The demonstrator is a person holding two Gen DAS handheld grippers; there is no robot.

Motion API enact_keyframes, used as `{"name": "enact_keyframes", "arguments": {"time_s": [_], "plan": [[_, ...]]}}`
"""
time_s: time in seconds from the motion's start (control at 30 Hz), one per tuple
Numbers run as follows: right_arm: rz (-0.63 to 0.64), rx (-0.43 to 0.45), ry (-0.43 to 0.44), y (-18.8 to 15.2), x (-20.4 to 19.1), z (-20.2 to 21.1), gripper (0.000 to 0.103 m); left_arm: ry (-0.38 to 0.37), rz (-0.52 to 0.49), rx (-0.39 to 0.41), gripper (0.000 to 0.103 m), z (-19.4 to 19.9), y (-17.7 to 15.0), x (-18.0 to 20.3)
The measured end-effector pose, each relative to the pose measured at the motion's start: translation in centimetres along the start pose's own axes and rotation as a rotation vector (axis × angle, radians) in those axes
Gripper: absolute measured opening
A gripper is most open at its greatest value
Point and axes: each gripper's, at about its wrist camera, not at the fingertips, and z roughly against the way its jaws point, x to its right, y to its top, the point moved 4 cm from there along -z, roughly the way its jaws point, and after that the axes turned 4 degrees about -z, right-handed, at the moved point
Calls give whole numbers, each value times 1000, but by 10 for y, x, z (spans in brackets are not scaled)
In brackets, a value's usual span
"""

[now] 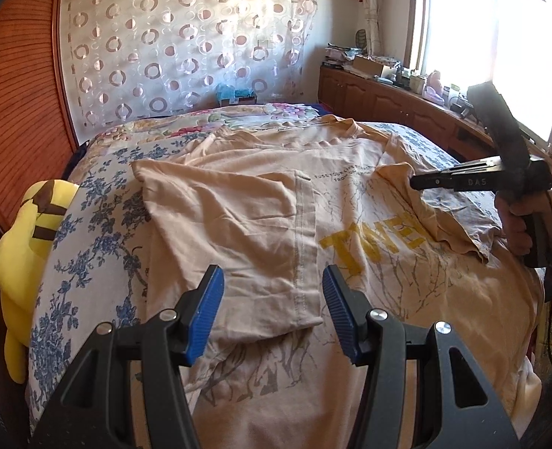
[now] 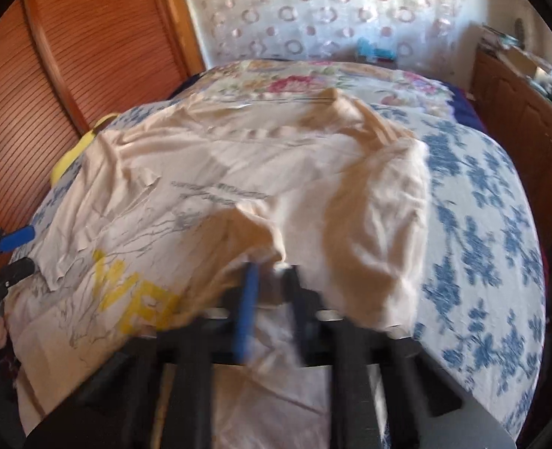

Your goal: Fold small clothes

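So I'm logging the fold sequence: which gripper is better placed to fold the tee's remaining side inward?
Right. The right gripper is already shut on the peach T-shirt, lifting its right edge over the print. The left gripper hangs open above the already folded left sleeve, holding nothing.

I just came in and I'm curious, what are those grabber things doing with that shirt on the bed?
Someone is folding a peach T-shirt on the flowery bedspread. The right gripper is pinching the shirt's edge and holding it up over the middle. The left gripper hovers open above a part that is already folded in. A yellow plush toy sits beside the bed.
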Motion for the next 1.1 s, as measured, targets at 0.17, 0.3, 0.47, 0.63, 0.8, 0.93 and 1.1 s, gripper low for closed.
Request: {"name": "enact_keyframes", "arguments": {"time_s": [0.17,0.3,0.47,0.63,0.8,0.93,1.1], "plan": [[61,35,107,19,-40,8,1,4,15,1,55,0,-2,-7],[115,82,112,33,-69,11,3,5,17,6,55,2,-2,-10],[104,100,86,36,-67,16,53,12,20,12,55,4,-1,-13],[97,85,-3,21,-37,19,53,16,40,3,55,0,0,-20],[99,58,-87,-3,-13,16,53,19,48,4,55,-1,0,-23],[118,23,-116,-20,-8,9,53,21,48,3,55,-2,0,-23],[180,4,-51,-33,-36,8,53,32,54,3,55,-4,2,-28]]}}
